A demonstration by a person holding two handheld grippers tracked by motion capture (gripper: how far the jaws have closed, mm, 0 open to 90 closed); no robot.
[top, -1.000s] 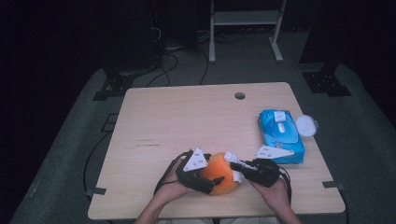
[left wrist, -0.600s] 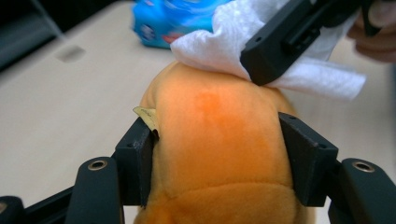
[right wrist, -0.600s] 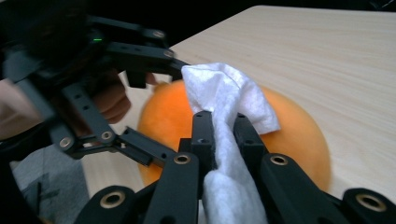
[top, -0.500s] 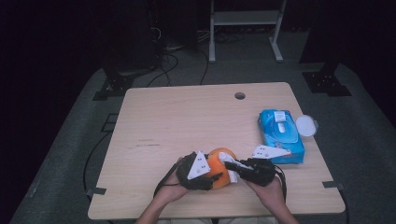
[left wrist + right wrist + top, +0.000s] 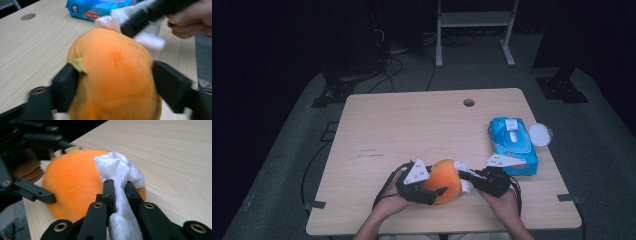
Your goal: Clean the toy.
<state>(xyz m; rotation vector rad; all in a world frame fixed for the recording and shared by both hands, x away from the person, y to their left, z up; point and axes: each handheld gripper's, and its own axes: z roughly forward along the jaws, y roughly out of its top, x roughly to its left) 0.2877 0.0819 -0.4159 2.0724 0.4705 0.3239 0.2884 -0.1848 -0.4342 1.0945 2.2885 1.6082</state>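
The wooden table (image 5: 412,130) is mostly bare. Near its front edge sits the orange fruit (image 5: 445,181), my landmark here. Well off to the fruit's right lies a blue pack of wipes (image 5: 512,145), close to the table's right edge.

The left gripper (image 5: 432,192) has the fruit between its jaws; they have just been opening again, spread wide along both flanks, seemingly pressing. The right gripper (image 5: 466,176) is clamped tight on a white wipe (image 5: 120,172), pressed against the fruit's top.

As I see it, the round fruit could squirm out of that loosening hold under a hard rub and roll toward the near edge, which is close. Behind and left of the fruit there is plenty of open board.
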